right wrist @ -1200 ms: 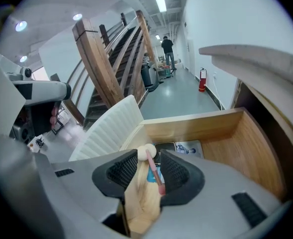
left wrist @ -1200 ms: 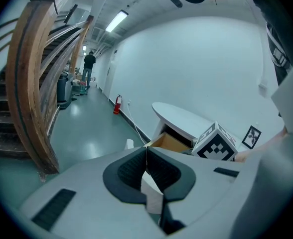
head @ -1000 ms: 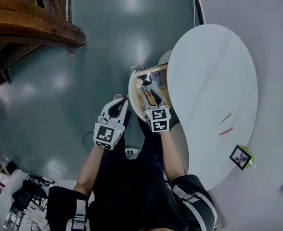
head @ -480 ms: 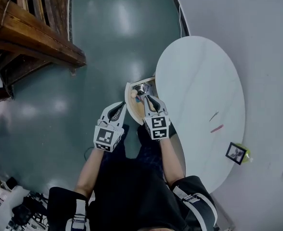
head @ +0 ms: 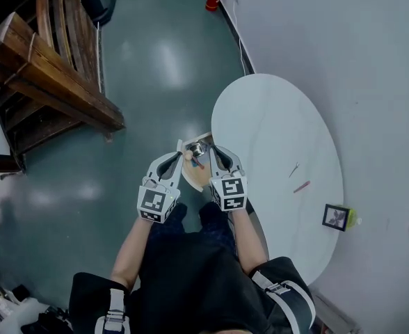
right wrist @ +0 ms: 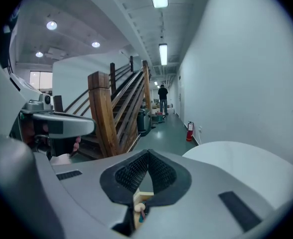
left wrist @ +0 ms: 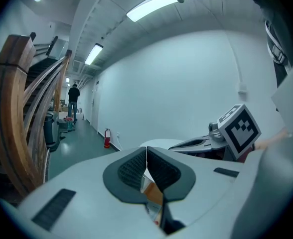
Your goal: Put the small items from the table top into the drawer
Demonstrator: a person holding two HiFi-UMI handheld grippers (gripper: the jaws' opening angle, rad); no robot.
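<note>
Both grippers hung side by side above the open drawer, which jutted from the rim of the white oval desk. The left gripper had its jaws pressed together with nothing between them. The right gripper had just been closing its jaws, and they met, holding nothing. Inside the drawer lay a shiny metal piece and some coloured bits too small to tell. On the desk, well apart from the drawer, a red pen and a thin dark item lay near each other, and a small framed picture stood by the rim.
</note>
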